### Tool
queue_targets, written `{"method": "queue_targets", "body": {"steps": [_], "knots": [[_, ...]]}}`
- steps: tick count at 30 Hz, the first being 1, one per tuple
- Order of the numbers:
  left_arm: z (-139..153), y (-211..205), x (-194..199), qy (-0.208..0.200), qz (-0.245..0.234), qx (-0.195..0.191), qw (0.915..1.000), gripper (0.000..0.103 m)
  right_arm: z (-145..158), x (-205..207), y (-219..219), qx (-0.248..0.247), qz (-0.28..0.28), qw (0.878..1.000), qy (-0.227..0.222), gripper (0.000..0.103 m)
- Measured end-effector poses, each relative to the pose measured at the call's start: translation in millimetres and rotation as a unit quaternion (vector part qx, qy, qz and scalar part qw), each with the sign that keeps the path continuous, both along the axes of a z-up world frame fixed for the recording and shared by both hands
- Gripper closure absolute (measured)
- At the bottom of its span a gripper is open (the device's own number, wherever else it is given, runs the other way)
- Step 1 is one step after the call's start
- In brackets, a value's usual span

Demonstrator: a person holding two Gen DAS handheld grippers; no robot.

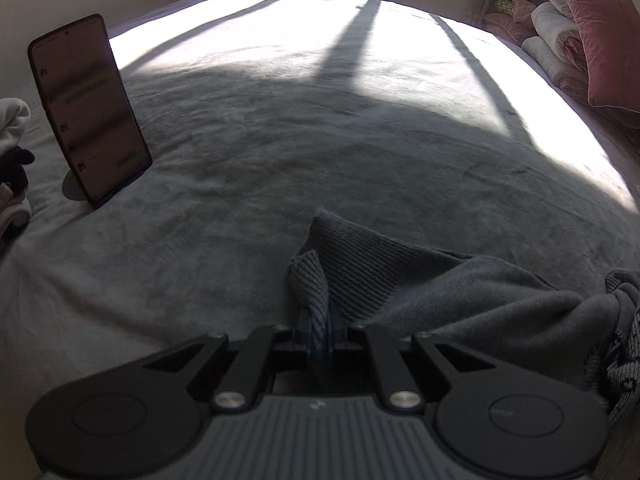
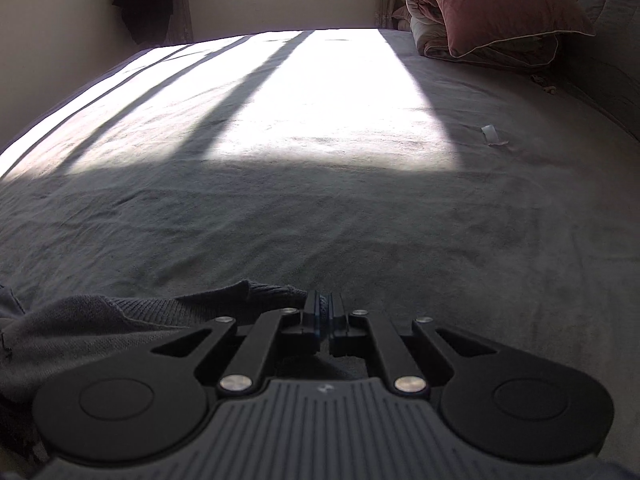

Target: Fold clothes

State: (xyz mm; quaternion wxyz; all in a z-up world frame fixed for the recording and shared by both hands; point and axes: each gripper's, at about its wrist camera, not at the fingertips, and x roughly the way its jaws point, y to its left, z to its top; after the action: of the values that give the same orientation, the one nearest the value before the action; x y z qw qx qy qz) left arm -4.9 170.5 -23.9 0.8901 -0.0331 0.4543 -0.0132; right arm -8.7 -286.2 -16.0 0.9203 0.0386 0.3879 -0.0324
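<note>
Grey sweater (image 1: 460, 288) hangs bunched at the near edge of the bed (image 1: 280, 140). Left gripper (image 1: 318, 332) pinches its ribbed hem; right gripper (image 2: 325, 312) is clenched at the cloth's edge, hold unclear. Thin pinches may slip, dropping it crooked.

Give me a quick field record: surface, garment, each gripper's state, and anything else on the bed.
surface: grey bed cover, part sunlit
garment: grey knit sweater, bunched at the near edge
left gripper: shut on the sweater's ribbed hem
right gripper: shut at the sweater's edge; grip on fabric unclear
phone: upright on a stand, far left
pink pillow: on folded bedding, far right
</note>
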Motion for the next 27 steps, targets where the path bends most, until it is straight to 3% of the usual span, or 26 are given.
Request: {"method": "queue_targets", "body": {"steps": [5, 6, 7, 9, 11, 13, 16, 21, 27], "knots": [[10.6, -2.2, -4.3, -0.032, -0.011, 0.002, 0.9994, 0.09, -7.5, 1.5, 2.2, -0.005, 0.002, 1.0, 0.014, 0.098], [14.4, -3.1, -4.7, -0.042, -0.012, 0.004, 0.999, 0.083, -6.6, 1.6, 2.1, -0.003, 0.001, 1.0, 0.014, 0.098], [18.2, -4.1, -5.1, -0.052, -0.014, 0.006, 0.9985, 0.07, -5.8, 1.7, 1.9, 0.0, 0.0, 1.0, 0.013, 0.096], [26.0, -6.9, -4.9, -0.073, -0.016, 0.01, 0.9972, 0.055, -4.8, 2.6, -1.1, 0.016, -0.007, 1.0, 0.016, 0.094], [33.1, -12.0, -2.0, -0.086, -0.025, 0.006, 0.996, 0.053, -3.7, 3.6, -3.2, 0.029, -0.009, 0.999, 0.017, 0.09], [38.7, -18.9, 0.9, -0.096, -0.042, -0.003, 0.9945, 0.042, -2.2, 4.4, -2.2, 0.033, -0.004, 0.999, 0.016, 0.089], [41.9, -43.7, 8.7, -0.103, -0.109, -0.025, 0.9884, 0.033, 0.7, 4.9, 1.3, 0.036, 0.001, 0.999, 0.012, 0.087], [24.1, -91.1, 25.2, -0.095, -0.2, -0.024, 0.9748, 0.032, 3.0, 6.1, 4.0, 0.045, 0.01, 0.999, 0.004, 0.074], [-3.4, -124.1, 35.5, -0.054, -0.278, -0.04, 0.9583, 0.036, 3.9, 9.2, 1.7, 0.06, 0.017, 0.998, -0.002, 0.073]]}}
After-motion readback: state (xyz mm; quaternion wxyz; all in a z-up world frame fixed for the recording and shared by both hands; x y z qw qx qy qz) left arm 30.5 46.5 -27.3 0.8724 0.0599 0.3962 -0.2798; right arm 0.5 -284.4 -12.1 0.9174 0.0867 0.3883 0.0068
